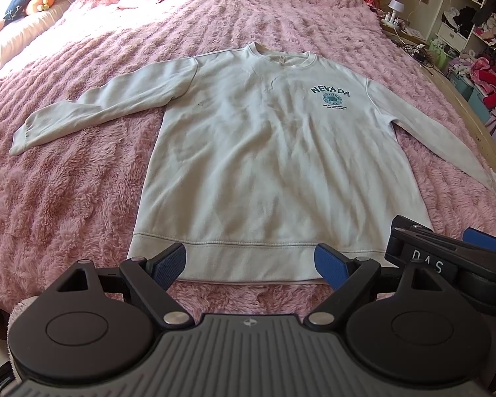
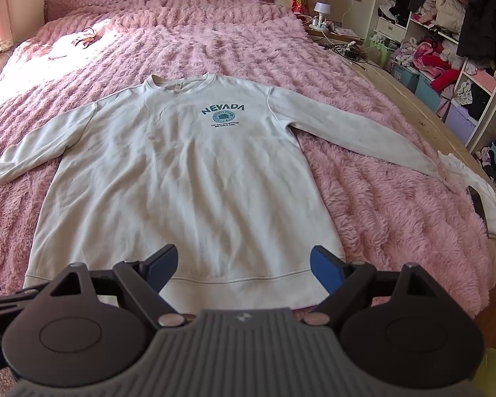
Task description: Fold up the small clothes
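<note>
A white long-sleeved sweatshirt (image 1: 248,152) with a teal "NEVADA" print lies flat and face up on a pink fluffy bedspread (image 1: 76,185), sleeves spread to both sides, hem towards me. It also shows in the right wrist view (image 2: 188,178). My left gripper (image 1: 250,266) is open and empty, just above the hem's middle. My right gripper (image 2: 243,266) is open and empty over the hem near its right part. The right gripper's body also shows at the right edge of the left wrist view (image 1: 446,258).
A small white garment (image 2: 479,195) lies at the bed's right edge by the right cuff. Another pale item (image 2: 79,41) lies far back on the bed. Shelves full of clothes (image 2: 446,49) and a cluttered nightstand (image 2: 334,33) stand to the right.
</note>
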Tool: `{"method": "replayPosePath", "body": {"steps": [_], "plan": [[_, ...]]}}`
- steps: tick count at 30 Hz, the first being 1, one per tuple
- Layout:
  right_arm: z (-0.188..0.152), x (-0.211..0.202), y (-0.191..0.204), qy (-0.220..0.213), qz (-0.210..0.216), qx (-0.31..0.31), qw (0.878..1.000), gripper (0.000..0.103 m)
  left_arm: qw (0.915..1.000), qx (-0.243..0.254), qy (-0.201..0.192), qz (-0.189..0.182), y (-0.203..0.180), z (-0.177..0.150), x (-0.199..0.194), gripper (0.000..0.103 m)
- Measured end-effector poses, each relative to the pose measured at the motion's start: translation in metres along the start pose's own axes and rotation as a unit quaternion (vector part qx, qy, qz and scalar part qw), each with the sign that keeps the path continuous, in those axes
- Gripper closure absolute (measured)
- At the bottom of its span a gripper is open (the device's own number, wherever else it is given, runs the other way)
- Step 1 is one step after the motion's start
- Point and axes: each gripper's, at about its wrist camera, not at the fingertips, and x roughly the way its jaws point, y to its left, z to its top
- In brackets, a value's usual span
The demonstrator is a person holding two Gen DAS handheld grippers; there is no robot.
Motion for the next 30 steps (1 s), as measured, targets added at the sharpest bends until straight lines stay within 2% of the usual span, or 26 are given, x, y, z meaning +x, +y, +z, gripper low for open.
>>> {"method": "replayPosePath", "body": {"steps": [30], "plan": [[0.0008, 0.0017, 0.0006, 0.002, 0.001, -0.001, 1.0, 0.02, 1.0, -0.002, 0.002, 0.002, 0.0052, -0.0009, -0.0009, 0.001]]}}
